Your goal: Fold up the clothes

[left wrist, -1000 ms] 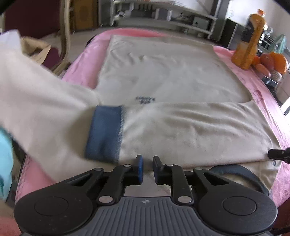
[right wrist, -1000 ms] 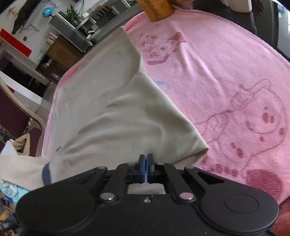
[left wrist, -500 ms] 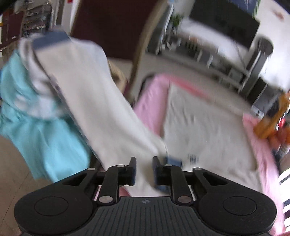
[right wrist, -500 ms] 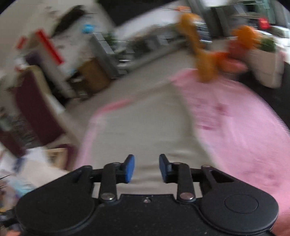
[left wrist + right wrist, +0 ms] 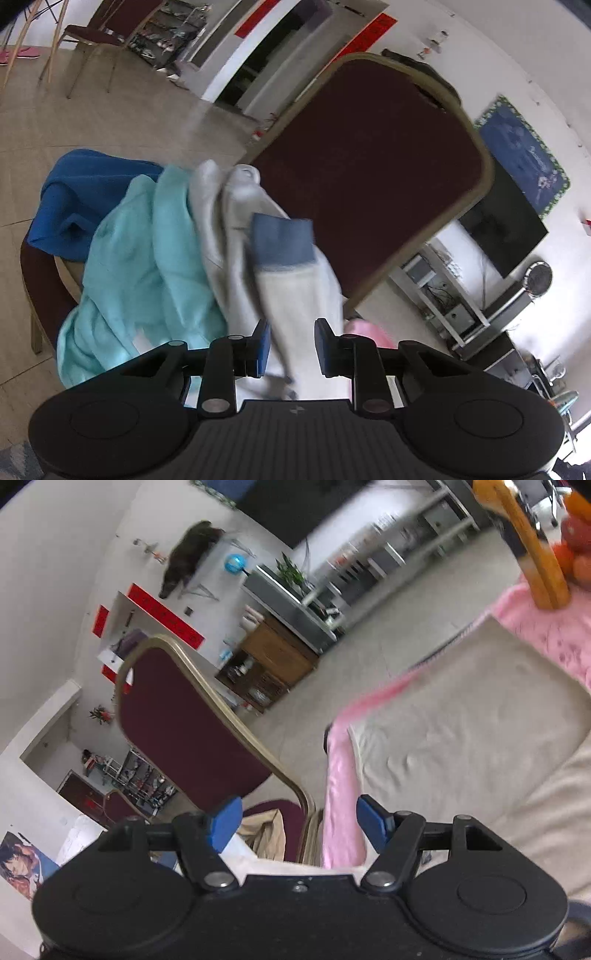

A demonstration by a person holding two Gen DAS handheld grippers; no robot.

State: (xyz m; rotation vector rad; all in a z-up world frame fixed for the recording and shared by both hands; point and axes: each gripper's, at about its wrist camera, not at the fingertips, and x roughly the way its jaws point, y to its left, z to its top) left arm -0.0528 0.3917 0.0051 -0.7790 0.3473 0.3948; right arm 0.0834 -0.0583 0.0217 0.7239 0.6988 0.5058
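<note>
A dark red chair (image 5: 369, 177) holds a heap of clothes (image 5: 147, 251). Left claw (image 5: 291, 345), a little spread, pinches nothing; its white sleeve (image 5: 295, 288) just dangles. Right claw (image 5: 297, 823) is opening, empty, beside the chair. I think the next grab comes from the heap.

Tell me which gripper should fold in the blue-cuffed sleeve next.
Probably left. The left gripper looks straight along the blue-cuffed sleeve draped toward the chair. The right gripper, jaws opening and empty, faces the folded shirt body.
</note>
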